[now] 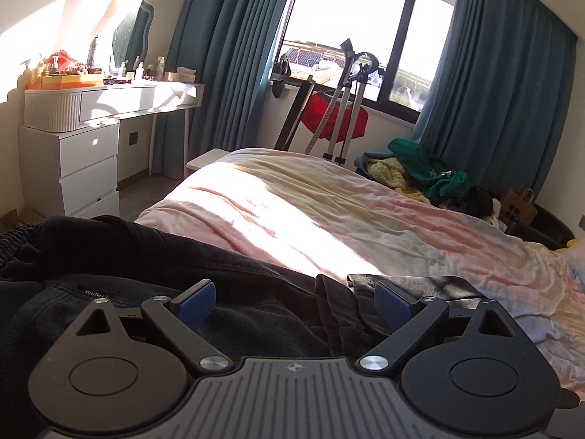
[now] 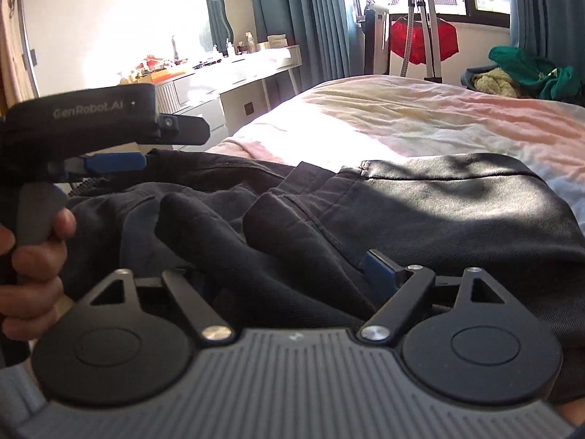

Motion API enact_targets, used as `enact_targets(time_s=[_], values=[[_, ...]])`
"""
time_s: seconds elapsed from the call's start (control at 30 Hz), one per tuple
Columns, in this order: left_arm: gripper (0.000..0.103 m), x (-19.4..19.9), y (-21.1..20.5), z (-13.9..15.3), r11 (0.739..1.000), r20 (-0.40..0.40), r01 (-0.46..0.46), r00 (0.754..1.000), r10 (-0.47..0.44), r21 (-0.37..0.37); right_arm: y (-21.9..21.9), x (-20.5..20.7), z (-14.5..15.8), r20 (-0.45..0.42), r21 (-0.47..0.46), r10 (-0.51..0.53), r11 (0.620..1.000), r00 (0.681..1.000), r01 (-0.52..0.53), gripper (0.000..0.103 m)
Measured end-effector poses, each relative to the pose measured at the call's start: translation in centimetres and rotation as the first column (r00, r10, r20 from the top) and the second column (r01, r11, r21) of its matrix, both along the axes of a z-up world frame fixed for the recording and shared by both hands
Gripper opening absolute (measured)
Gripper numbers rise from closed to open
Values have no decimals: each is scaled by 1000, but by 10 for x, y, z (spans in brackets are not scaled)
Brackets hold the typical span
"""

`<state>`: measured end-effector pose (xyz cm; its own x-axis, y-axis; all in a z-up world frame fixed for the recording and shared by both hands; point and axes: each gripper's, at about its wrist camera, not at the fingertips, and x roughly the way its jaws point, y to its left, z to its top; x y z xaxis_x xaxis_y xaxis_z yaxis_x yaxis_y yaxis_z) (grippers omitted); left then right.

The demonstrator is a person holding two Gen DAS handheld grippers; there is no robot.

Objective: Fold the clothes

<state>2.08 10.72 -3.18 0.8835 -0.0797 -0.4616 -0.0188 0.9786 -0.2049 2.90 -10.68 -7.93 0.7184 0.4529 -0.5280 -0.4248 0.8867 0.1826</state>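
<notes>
My right gripper (image 2: 289, 274) stands wide open, low over a black garment (image 2: 420, 212). A ridge of that cloth rises between the jaws, but the one blue pad I can see is clear of it, so I judge nothing is gripped. The other pad is hidden behind the fold.

My left gripper (image 1: 294, 298) is likewise wide open, both blue pads in plain sight with slack black cloth lying between them, untouched. In the right wrist view this gripper sits just left of the garment, held by my left hand (image 2: 33, 256).

The garment lies at the near edge of the bed (image 1: 329, 212). It looks like dark denim or heavy cotton trousers: a gathered elastic waistband at far left, a small printed label inside, and stitched seams. The right part lies fairly flat, with a straight hemmed edge. The middle is bunched into several thick ridges.

Progress, in my judgement: early to midway. One portion looks laid over, but no tidy folded shape exists. The creases need smoothing and further folds remain.

Further off, a heap of green and yellow clothes (image 1: 424, 172) sits beyond the bed's far side, apparently unfolded.
</notes>
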Motion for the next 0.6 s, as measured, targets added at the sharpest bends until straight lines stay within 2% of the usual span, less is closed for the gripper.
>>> enact_targets(time_s=[0.1, 0.3, 0.4, 0.47, 0.53, 0.6], values=[[95, -4, -9, -3, 999, -4, 37, 999, -37, 25, -9, -11, 9, -34, 40, -2, 999, 999, 3, 81], [94, -11, -18, -2, 993, 23, 114, 993, -114, -14, -53, -25, 36, -56, 166, -38, 985, 998, 47, 81], [94, -12, -22, -3, 987, 31, 150, 988, -149, -50, -80, -24, 49, -17, 201, -133, 970, 991, 134, 81], [92, -9, -27, -8, 982, 8, 181, 983, -181, -62, -97, -20, 53, 4, 219, -211, 954, 977, 205, 81], [84, -4, -34, -16, 973, -25, 221, 975, -222, -64, -111, -5, 44, -25, 211, -281, 937, 959, 280, 81], [81, 1, -41, -23, 967, -53, 248, 967, -251, -51, -121, 14, 28, -78, 170, -342, 921, 936, 351, 81]])
